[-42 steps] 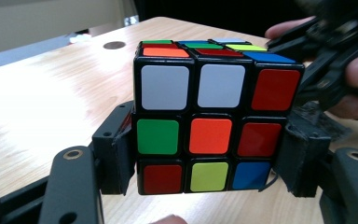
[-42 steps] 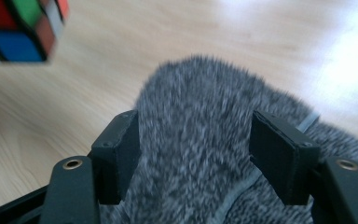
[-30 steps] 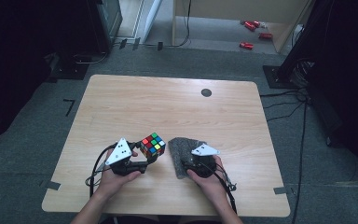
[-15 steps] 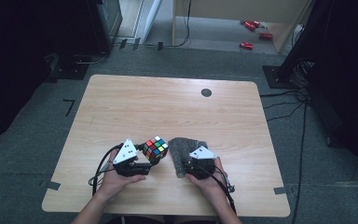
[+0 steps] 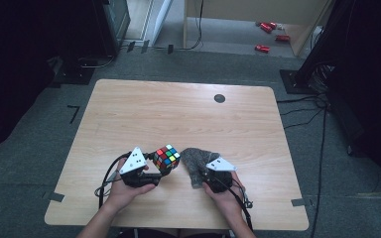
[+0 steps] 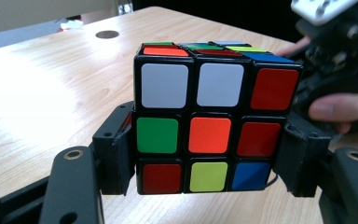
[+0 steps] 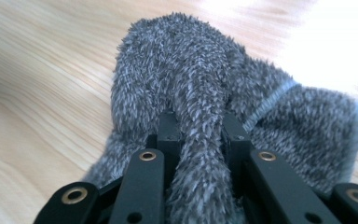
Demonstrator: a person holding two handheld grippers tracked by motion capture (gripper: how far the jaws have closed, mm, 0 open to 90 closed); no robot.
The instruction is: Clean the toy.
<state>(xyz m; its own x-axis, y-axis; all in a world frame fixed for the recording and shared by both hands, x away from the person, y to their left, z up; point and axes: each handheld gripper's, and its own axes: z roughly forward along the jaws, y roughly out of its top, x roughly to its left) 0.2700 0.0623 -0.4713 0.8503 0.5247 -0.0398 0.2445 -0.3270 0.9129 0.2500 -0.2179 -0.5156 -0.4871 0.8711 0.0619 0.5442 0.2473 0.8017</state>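
A scrambled Rubik's cube [image 5: 166, 158] is held just above the wooden table [image 5: 178, 114] near its front edge. My left gripper [image 5: 159, 167] is shut on it, the pads pressing its two sides in the left gripper view, cube [image 6: 209, 135] between the jaws of the left gripper [image 6: 207, 161]. To its right lies a crumpled grey fuzzy cloth [image 5: 194, 159]. My right gripper [image 5: 202, 173] has just been closing its jaws and now pinches a raised fold of that cloth [image 7: 182, 70] tightly, right gripper [image 7: 198, 135].
A small black round spot [image 5: 220, 98] marks the far part of the table. Red objects [image 5: 263, 48] lie on the floor beyond it. Dark equipment and cables stand around the table's sides. In the left gripper view the other hand [image 6: 340, 105] is close beside the cube.
The right gripper's jaws have closed on a fold of the grey cloth. The left gripper and cube have edged slightly toward the right.
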